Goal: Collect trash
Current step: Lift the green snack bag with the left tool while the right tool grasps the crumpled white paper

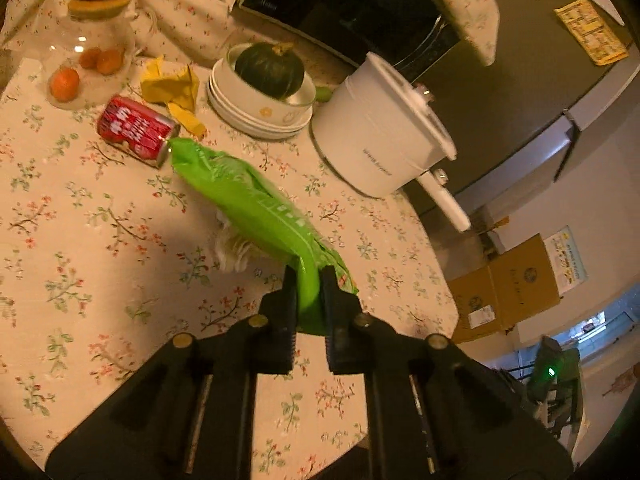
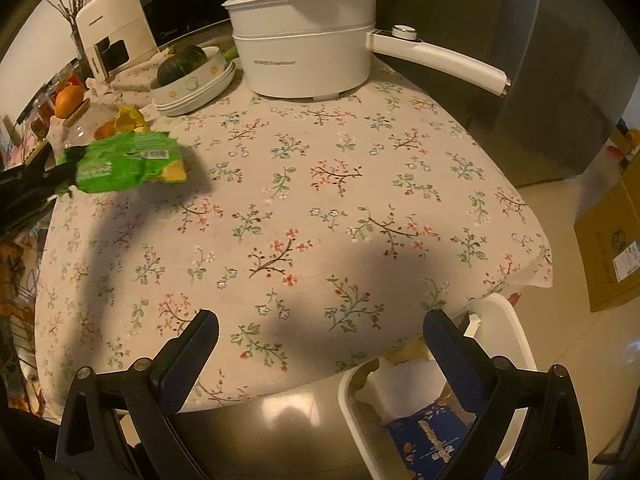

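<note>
My left gripper [image 1: 308, 280] is shut on one end of a green plastic wrapper [image 1: 248, 196], which hangs lifted over the floral tablecloth [image 1: 100, 240]. A white crumpled tissue [image 1: 234, 250] lies under the wrapper. Beyond its far tip lie a red drink can [image 1: 136, 130] on its side and crumpled yellow paper [image 1: 172, 84]. In the right wrist view the green wrapper [image 2: 128, 160] sticks out from the left gripper [image 2: 66, 174] at the table's left edge. My right gripper [image 2: 320, 328] stands open and holds nothing, above the table's near edge and a white bin [image 2: 516, 336] with a blue packet [image 2: 432, 440] in it.
A white electric pot [image 1: 380, 128] with a long handle stands at the back right. Stacked bowls [image 1: 256, 116] hold a dark green squash [image 1: 268, 68]. A glass dome [image 1: 88, 60] covers oranges at the back left. A cardboard box [image 1: 508, 284] sits on the floor past the table.
</note>
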A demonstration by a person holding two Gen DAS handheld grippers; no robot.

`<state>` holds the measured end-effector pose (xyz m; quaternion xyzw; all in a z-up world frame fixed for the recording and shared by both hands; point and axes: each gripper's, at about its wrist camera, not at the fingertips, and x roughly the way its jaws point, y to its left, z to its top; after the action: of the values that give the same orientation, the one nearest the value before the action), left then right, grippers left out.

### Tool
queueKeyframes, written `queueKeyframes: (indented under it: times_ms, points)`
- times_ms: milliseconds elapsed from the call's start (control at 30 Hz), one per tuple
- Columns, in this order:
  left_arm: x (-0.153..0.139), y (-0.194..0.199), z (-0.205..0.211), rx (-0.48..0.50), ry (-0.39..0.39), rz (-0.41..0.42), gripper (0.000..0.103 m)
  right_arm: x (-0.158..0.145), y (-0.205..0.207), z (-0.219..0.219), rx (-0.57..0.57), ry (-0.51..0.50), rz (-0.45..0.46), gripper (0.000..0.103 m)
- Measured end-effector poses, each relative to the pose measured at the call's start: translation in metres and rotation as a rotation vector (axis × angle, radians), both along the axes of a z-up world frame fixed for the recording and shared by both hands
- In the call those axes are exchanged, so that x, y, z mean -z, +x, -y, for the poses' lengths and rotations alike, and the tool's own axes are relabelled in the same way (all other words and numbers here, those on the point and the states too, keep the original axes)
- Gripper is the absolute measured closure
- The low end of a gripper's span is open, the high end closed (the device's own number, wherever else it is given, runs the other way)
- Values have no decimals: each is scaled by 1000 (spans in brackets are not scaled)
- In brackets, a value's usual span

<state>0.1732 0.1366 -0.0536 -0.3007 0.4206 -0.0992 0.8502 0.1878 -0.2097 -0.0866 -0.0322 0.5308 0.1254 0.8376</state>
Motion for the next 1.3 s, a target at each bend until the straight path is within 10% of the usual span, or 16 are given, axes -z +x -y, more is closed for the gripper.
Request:
queueKeyframes:
  times_ms: [933,1300]
  points:
    - [-25,-65,-71,-36,404,58,91,23,77,-185,-151,161,15,0]
    - [-9,-68,-110,-87,374,3,91,51,115,-219,-122,215,-6,4]
